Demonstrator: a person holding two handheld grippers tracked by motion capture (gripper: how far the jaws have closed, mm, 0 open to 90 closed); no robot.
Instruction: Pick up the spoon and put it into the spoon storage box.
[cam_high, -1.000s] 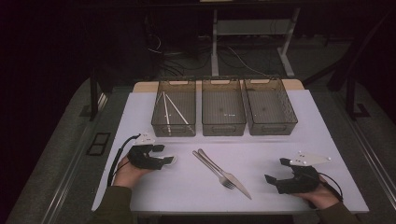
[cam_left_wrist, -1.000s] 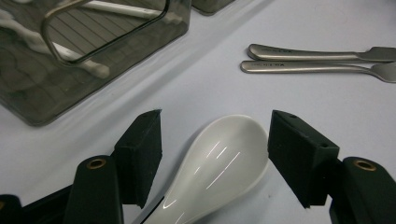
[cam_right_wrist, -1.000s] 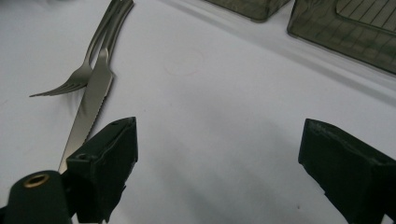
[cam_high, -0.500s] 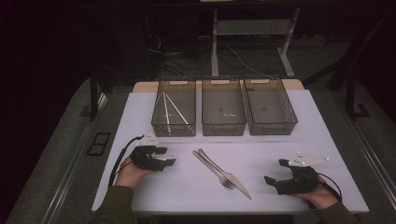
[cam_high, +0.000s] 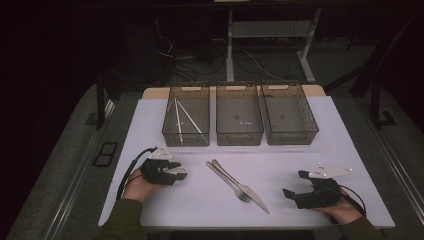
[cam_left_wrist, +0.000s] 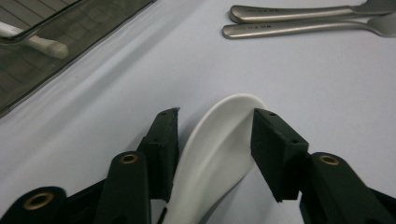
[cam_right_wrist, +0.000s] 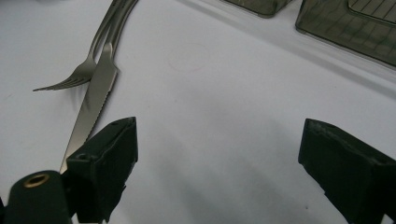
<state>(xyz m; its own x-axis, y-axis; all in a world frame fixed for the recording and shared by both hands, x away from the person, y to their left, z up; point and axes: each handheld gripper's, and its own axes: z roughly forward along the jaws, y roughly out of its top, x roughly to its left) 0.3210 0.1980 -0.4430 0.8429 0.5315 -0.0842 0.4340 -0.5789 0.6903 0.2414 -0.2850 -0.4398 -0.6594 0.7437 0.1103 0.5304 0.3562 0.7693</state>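
A white spoon (cam_left_wrist: 219, 144) lies on the white table between the jaws of my left gripper (cam_left_wrist: 215, 116). The jaws have just been closing and both pads now touch the spoon's bowl. In the high view the left gripper (cam_high: 177, 171) rests at the front left with the spoon (cam_high: 181, 173) poking out to the right. A metal fork (cam_high: 227, 180) and knife (cam_high: 252, 197) lie side by side at the front middle. My right gripper (cam_high: 292, 183) rests at the front right, open wide with nothing between its jaws (cam_right_wrist: 219, 135). The knife (cam_right_wrist: 93, 98) and fork (cam_right_wrist: 79, 77) lie ahead of it to the left.
Three dark see-through bins stand in a row at the back: the left bin (cam_high: 186, 141) holds white sticks (cam_high: 177, 117), the middle bin (cam_high: 239, 139) and right bin (cam_high: 291, 140) look bare. The table's front edge runs just under both hands.
The left gripper's jaws have drawn in around the white spoon. Both hands have stayed where they were, and the fork and knife have not moved.
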